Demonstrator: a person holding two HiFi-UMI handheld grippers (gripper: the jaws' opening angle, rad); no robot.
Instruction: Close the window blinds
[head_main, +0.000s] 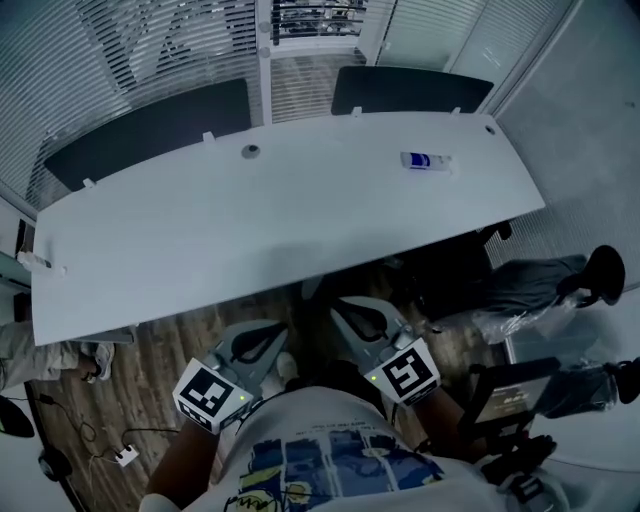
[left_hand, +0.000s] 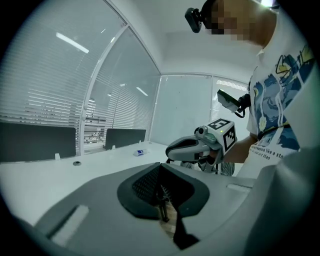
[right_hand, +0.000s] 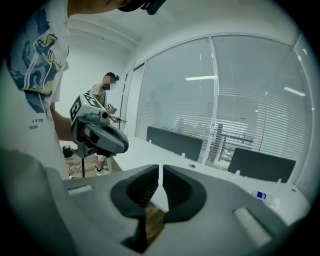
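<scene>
**While the left tool (left_hand: 161, 186) and the right tool (right_hand: 160, 182) are shut and empty, the blinds (head_main: 150, 45) hang beyond the table (head_main: 300, 215)**

Since both tools have their jaws together with nothing between them, neither is ready to take hold of anything. Both are held low in front of the person's chest, on the near side of the table and well apart from the window. No cord or wand for the blinds can be made out in any view. The first risk, then, is reaching for the wrong thing: shut jaws pushed against thin slats would likely bend or kink them.

The table's wide white top lies between the person and the glass. A stretch straight across it looks too long, and leaning over could sweep the small bottle (head_main: 426, 161) off the far right part of the top. Going round has its own hazards. A cable and plug (head_main: 125, 455) lie on the wooden floor at the left, and another person's legs (head_main: 540, 285) occupy the right side.

Beyond the table's far edge stand two dark panels (head_main: 150, 130), and the blinds hang behind them against the glass wall. Their slats run level, with the long axis side to side along the window, stacked from top to bottom. In the middle pane the outside shows through, so those slats seem tilted open.
</scene>
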